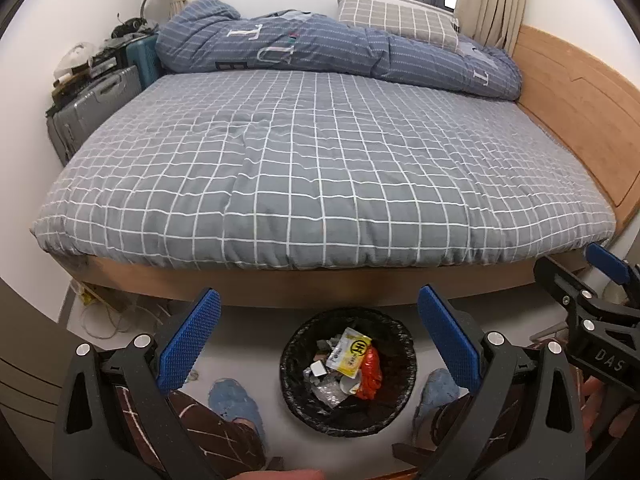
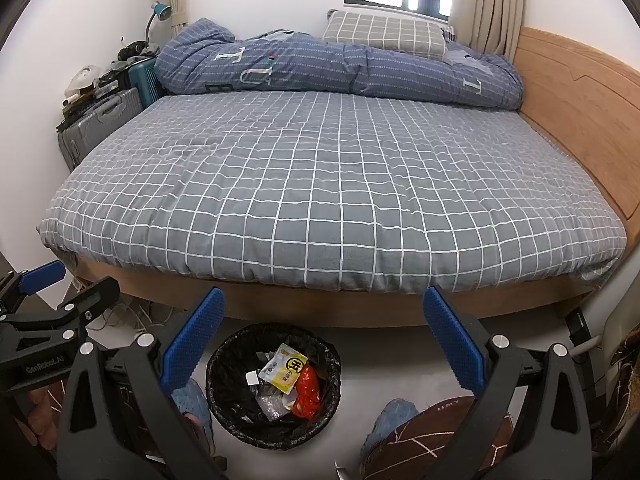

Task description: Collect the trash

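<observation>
Grey hard-shell suitcases (image 1: 94, 106) are seen at approx. 9 o'clock beside the grey white-checked bed (image 1: 320, 168). The left gripper (image 1: 320, 344) is held spread, nothing between its blue pads; the right gripper (image 2: 324, 344) likewise. The round black-lined trash bin (image 1: 404, 384), w/ yellow and red wrappers (image 1: 354, 354) inside, is seen at 6 o'clock, between blue slippers (image 1: 234, 400).

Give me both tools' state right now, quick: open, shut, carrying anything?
Left tool: open, nothing between its blue pads, above the trash bin.
Right tool: open, empty too.
</observation>
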### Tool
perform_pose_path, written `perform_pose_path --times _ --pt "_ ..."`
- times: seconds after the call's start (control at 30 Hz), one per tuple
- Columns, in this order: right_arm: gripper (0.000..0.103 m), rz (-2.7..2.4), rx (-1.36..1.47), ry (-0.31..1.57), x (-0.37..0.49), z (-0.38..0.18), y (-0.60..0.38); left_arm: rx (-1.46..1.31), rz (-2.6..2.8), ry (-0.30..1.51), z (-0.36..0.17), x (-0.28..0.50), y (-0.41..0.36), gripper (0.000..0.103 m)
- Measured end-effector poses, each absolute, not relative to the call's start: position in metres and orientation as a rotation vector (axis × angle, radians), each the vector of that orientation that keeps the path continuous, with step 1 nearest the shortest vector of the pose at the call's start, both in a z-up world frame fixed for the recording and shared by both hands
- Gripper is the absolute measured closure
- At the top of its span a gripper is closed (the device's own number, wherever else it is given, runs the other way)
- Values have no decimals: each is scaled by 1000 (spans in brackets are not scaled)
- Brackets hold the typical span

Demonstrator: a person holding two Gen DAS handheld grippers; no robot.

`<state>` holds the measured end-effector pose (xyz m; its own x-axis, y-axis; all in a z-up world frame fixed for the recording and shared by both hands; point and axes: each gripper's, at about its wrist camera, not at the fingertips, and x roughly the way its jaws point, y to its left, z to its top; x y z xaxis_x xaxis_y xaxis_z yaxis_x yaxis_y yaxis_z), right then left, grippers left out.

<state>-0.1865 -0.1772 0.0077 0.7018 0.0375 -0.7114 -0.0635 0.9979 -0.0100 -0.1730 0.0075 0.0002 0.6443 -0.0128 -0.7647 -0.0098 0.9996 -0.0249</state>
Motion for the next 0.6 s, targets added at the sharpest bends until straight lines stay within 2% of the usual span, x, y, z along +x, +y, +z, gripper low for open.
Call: perform_pose_path --times 0.6 --pt "8 64 -36 787 -188 6 -175 -26 -2 867 0 -174 8 6"
